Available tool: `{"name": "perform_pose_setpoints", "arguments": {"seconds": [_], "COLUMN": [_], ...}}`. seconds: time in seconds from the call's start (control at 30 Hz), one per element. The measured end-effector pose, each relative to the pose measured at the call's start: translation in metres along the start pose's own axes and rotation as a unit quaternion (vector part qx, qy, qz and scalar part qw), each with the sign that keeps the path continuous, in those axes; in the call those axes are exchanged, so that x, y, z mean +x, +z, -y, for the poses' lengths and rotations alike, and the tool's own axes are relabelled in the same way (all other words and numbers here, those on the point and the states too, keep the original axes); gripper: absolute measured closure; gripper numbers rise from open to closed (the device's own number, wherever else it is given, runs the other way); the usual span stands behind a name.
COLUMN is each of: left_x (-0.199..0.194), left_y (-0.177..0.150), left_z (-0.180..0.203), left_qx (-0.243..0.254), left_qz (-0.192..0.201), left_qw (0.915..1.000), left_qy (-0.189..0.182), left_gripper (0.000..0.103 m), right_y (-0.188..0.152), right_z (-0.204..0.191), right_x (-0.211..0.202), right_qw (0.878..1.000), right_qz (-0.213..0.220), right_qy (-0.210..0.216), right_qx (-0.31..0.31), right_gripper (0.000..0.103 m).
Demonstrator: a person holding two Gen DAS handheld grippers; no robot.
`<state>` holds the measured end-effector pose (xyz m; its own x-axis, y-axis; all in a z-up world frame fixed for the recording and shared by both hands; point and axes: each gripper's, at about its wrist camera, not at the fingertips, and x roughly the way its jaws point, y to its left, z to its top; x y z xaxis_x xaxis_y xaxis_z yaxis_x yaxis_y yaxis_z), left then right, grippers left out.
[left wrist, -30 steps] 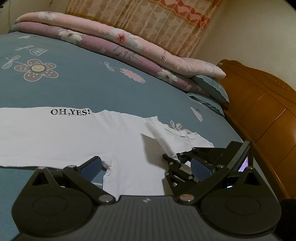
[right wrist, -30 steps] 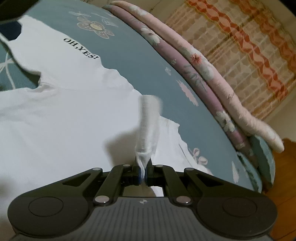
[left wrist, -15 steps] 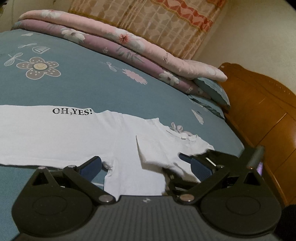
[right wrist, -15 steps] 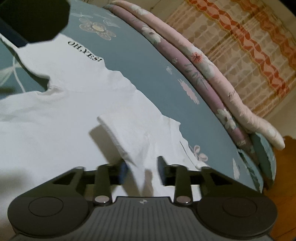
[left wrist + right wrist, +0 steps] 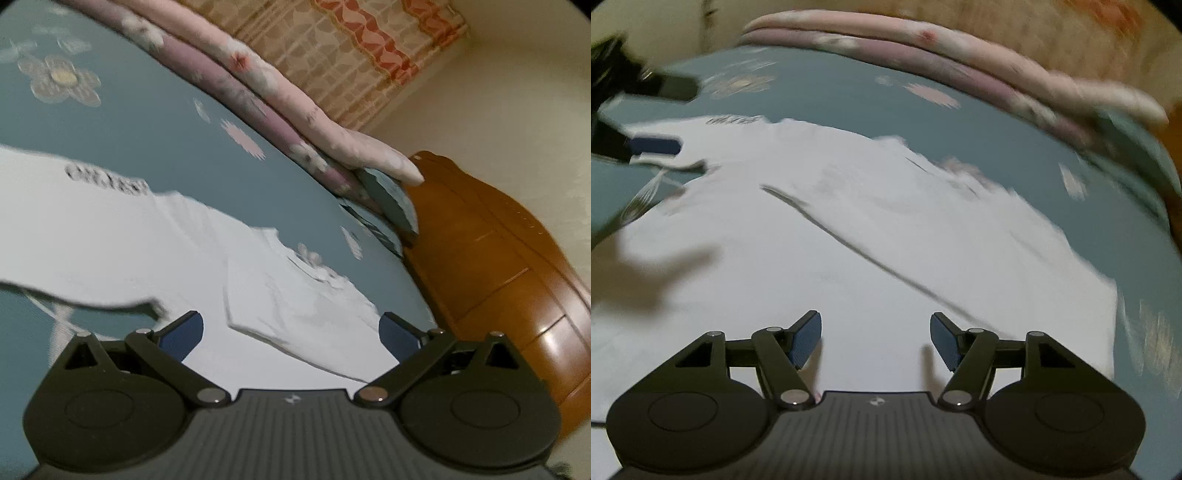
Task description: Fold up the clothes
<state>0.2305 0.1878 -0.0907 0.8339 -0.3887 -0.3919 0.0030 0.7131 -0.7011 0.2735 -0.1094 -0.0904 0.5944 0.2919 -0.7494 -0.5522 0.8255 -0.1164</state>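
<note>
While both views smear with motion, the layout reads plainly enough: white T-shirt (image 5: 122, 243) spread flat on the teal flowered bedspread (image 5: 140, 122); black lettering near its far edge, too blurred to read; one sleeve (image 5: 295, 306) folded inward over the chest, its folded edge casting a thin dark line across the cloth in the right wrist view.

Left gripper (image 5: 290, 332) hangs low over the shirt's near side; jaws spread wide, blue pads clear of the fabric, nothing between them but the cloth lying below.

Right gripper (image 5: 875, 338) hovers above the shirt body; its jaws have just been opening and stand apart now, released, no cloth pinched between the pads; the left gripper's blue pad shows at the far left of this view, near the shirt's other sleeve.

Rolled pink and mauve floral quilts (image 5: 258, 81) lie along the far side of the bed; orange-brown wooden bed frame (image 5: 517, 266) at the right; patterned curtain (image 5: 332, 48) behind the quilts.
</note>
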Motion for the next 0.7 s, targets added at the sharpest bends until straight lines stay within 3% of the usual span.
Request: {"name": "perform_pose_setpoints", "arguments": {"seconds": [0.1,0.27,0.47,0.6,0.7], "left_x": [0.012,0.039,0.079,0.096,0.110], "left_y": [-0.006,-0.010,-0.011,-0.009,-0.007], "left_z": [-0.005,-0.008,-0.006,-0.004,-0.002], "left_qx": [-0.027,-0.064,-0.106,-0.128,-0.138], "left_qz": [-0.010,-0.023,-0.056,-0.050,-0.043], "left_qw": [0.9993,0.9971,0.9924,0.9894,0.9874], "left_qy": [-0.025,-0.035,0.028,0.047,0.066], "left_gripper": [0.008,0.014,0.016,0.018,0.018], "right_y": [-0.015,-0.030,-0.042,-0.056,-0.056], "right_z": [0.021,0.043,0.069,0.080,0.079], "right_x": [-0.001,-0.001,0.007,0.009,0.004], "right_qw": [0.999,0.996,0.983,0.972,0.973], "right_qz": [0.000,0.024,0.065,0.091,0.083], "right_qy": [0.011,0.042,0.108,0.153,0.154], "right_qx": [0.048,0.075,0.137,0.151,0.152], "right_gripper": [0.031,0.023,0.016,0.007,0.003]}}
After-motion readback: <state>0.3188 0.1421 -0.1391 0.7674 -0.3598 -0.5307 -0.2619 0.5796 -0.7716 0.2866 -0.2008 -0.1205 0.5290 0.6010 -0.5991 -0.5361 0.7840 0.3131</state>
